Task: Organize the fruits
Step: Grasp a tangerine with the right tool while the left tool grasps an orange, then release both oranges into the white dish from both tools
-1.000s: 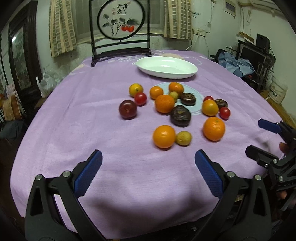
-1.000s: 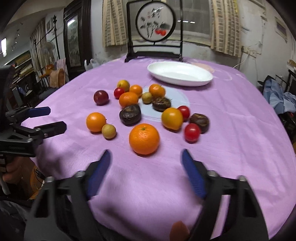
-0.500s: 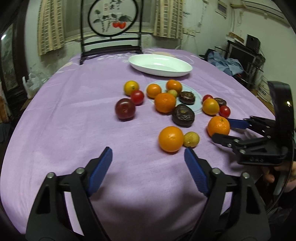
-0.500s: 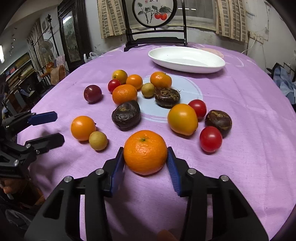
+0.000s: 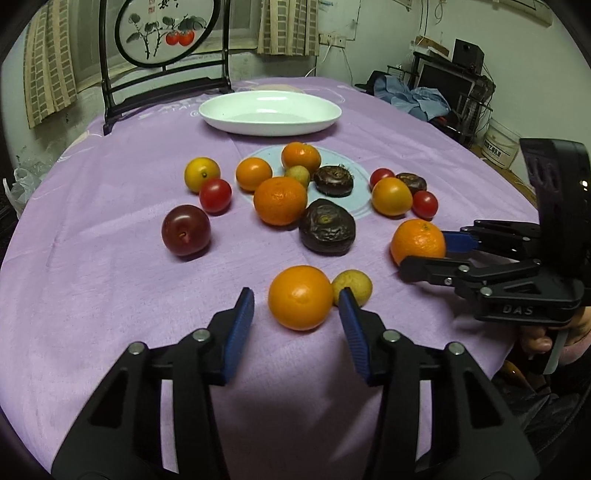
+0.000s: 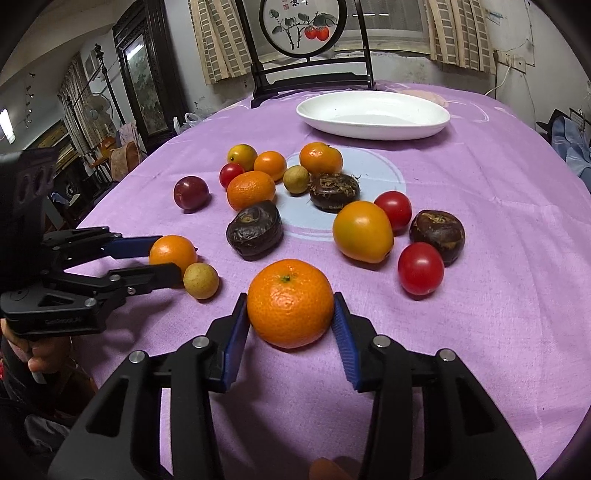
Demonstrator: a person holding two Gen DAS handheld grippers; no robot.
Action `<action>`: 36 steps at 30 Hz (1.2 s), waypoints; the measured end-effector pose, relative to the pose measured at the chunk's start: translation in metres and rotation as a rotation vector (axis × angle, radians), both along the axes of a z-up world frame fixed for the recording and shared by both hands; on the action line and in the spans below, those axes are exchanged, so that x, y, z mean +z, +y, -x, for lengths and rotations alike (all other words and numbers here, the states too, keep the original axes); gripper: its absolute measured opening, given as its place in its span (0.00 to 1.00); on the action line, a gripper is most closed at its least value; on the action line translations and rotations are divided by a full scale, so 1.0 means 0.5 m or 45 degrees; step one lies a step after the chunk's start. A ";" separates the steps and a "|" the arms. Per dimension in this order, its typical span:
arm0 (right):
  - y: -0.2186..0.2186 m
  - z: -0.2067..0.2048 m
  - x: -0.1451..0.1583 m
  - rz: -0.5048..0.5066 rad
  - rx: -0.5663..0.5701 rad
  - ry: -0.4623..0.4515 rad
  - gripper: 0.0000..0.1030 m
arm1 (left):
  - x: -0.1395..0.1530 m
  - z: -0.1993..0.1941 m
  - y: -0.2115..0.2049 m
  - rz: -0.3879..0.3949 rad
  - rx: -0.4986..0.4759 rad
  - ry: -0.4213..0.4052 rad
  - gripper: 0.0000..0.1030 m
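Observation:
Several fruits lie on a purple tablecloth point(image 5: 110, 295): oranges, red tomatoes, dark chestnut-like fruits, a plum point(image 5: 185, 230). My left gripper point(image 5: 295, 308) is open around a smooth orange point(image 5: 300, 297) beside a small yellow fruit point(image 5: 351, 287); its right pad sits near the orange, its left pad stands apart. My right gripper point(image 6: 290, 314) is shut on a dimpled orange point(image 6: 290, 302), both pads touching its sides, the fruit resting on the cloth. That orange also shows in the left wrist view point(image 5: 417, 245). An empty white dish point(image 5: 269, 112) stands at the back.
A dark chair with a round painted panel point(image 5: 166, 33) stands behind the dish. A pale blue circle point(image 6: 347, 177) on the cloth holds some fruits. Furniture and clutter point(image 5: 443, 96) fill the room to the right.
Both grippers moved forward and narrowed. The right one closed its pads onto the dimpled orange. The left one came around the smooth orange.

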State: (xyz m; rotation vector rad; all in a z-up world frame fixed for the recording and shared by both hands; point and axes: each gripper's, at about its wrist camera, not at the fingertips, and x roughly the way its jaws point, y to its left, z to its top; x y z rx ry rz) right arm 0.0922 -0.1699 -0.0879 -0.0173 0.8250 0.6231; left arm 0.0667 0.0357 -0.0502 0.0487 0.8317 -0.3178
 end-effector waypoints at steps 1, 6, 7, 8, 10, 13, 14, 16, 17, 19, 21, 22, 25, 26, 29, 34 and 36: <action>-0.001 -0.001 0.000 -0.001 0.000 0.001 0.44 | -0.003 -0.003 0.003 0.008 0.000 0.010 0.47; -0.003 0.000 0.001 -0.005 0.002 -0.003 0.43 | -0.016 -0.017 0.008 0.047 -0.013 0.065 0.43; -0.005 0.000 0.000 -0.008 0.002 -0.003 0.43 | -0.016 -0.019 0.010 0.064 -0.017 0.072 0.39; -0.008 0.001 0.000 -0.011 0.000 -0.002 0.43 | -0.015 -0.020 0.012 0.088 -0.022 0.081 0.37; -0.013 0.001 0.002 -0.016 0.002 0.005 0.43 | -0.017 -0.022 0.011 0.088 -0.018 0.079 0.37; -0.024 0.000 0.020 -0.068 0.026 0.017 0.43 | -0.015 -0.018 0.013 0.102 -0.007 0.081 0.37; -0.028 -0.004 0.032 -0.101 0.035 0.019 0.43 | -0.009 -0.016 0.017 0.114 -0.001 0.075 0.37; -0.037 -0.018 0.069 -0.172 0.049 -0.007 0.43 | 0.010 -0.014 0.028 0.153 0.000 0.058 0.37; -0.039 -0.029 0.086 -0.190 0.049 -0.028 0.43 | 0.024 -0.016 0.033 0.174 -0.004 0.045 0.37; -0.042 -0.067 0.127 -0.220 0.020 -0.088 0.43 | 0.058 -0.026 0.037 0.175 -0.008 -0.002 0.37; -0.043 -0.121 0.156 -0.239 -0.030 -0.125 0.43 | 0.092 -0.048 0.032 0.141 -0.010 -0.057 0.37; -0.042 -0.151 0.166 -0.251 -0.057 -0.136 0.43 | 0.110 -0.068 0.028 0.126 -0.011 -0.080 0.37; -0.032 -0.270 0.178 -0.260 -0.149 -0.104 0.43 | 0.159 -0.149 0.017 0.131 -0.012 -0.121 0.37; -0.025 -0.322 0.170 -0.254 -0.182 -0.069 0.43 | 0.169 -0.174 0.013 0.144 -0.014 -0.122 0.37; -0.008 -0.428 0.132 -0.223 -0.229 0.046 0.43 | 0.187 -0.305 -0.005 0.139 0.025 -0.096 0.37; 0.018 -0.531 0.081 -0.111 -0.270 0.181 0.43 | 0.147 -0.486 -0.028 0.096 0.109 0.048 0.37; 0.022 -0.544 0.063 -0.103 -0.272 0.223 0.43 | 0.116 -0.538 -0.036 0.042 0.150 0.108 0.37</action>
